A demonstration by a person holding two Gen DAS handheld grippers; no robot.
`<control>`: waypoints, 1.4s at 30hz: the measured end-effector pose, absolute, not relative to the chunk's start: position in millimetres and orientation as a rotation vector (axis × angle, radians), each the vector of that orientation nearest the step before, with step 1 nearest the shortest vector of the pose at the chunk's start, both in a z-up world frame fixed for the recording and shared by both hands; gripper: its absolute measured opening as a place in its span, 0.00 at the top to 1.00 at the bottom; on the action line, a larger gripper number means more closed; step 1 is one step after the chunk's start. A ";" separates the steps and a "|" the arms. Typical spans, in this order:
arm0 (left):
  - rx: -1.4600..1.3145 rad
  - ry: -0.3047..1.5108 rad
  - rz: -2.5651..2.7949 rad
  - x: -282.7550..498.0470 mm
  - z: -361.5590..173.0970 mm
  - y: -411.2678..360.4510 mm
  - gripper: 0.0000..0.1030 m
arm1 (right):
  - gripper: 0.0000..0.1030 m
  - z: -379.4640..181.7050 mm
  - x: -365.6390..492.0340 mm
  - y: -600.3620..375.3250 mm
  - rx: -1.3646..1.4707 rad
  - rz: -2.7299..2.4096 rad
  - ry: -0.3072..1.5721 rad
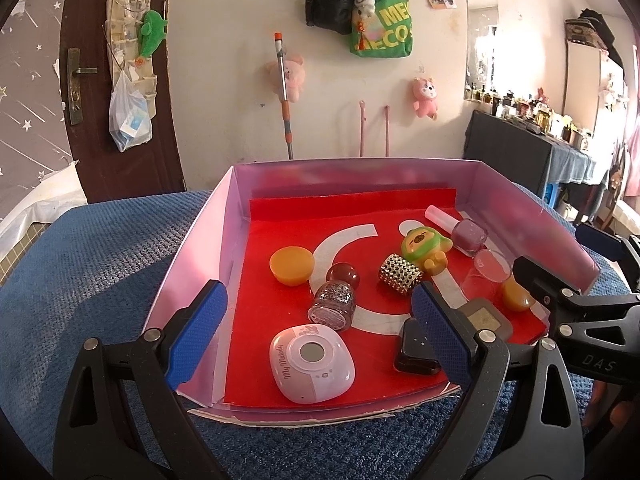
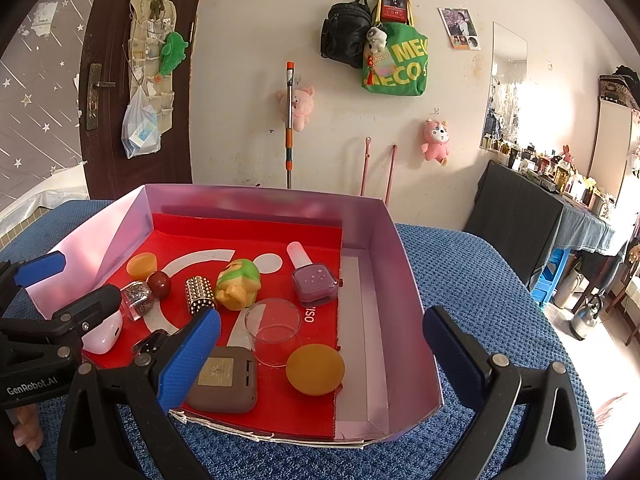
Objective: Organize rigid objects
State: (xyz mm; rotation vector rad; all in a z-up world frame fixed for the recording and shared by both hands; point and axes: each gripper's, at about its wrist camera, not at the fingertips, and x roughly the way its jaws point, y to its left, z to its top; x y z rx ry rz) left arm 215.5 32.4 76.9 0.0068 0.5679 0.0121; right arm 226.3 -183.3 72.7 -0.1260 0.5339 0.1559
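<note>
A pink box [image 1: 204, 240] [image 2: 384, 248] with a red floor holds several small items: a pink case [image 1: 312, 364], a glitter bottle [image 1: 332, 304], a studded cylinder [image 1: 401, 273], a green toy [image 1: 425, 245] [image 2: 239, 284], purple polish [image 2: 310, 280], a clear cup [image 2: 273, 326], an orange ball [image 2: 315, 369], a grey case [image 2: 224, 380]. My left gripper [image 1: 318, 334] is open over the box's near edge, above the pink case. My right gripper [image 2: 322, 354] is open around the box's near right corner, above the orange ball.
The box sits on a blue textured cloth [image 1: 100, 248] [image 2: 480, 280]. A dark door [image 1: 92, 80] and a wall with hanging bags [image 2: 376, 44] stand behind. A cluttered dark table [image 2: 540, 216] is at the right.
</note>
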 end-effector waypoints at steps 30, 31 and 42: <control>-0.015 0.894 0.042 152.0 40.6 23.0 0.08 | 0.00 47.6 158.5 -213.2 -0.050 0.228 0.860; -0.010 0.904 0.045 153.3 38.3 22.1 0.08 | 0.00 43.0 159.7 -212.2 -0.056 0.220 0.876; -0.015 0.934 0.072 158.8 27.9 23.2 0.00 | 0.00 25.1 170.2 -212.3 -0.080 0.160 0.958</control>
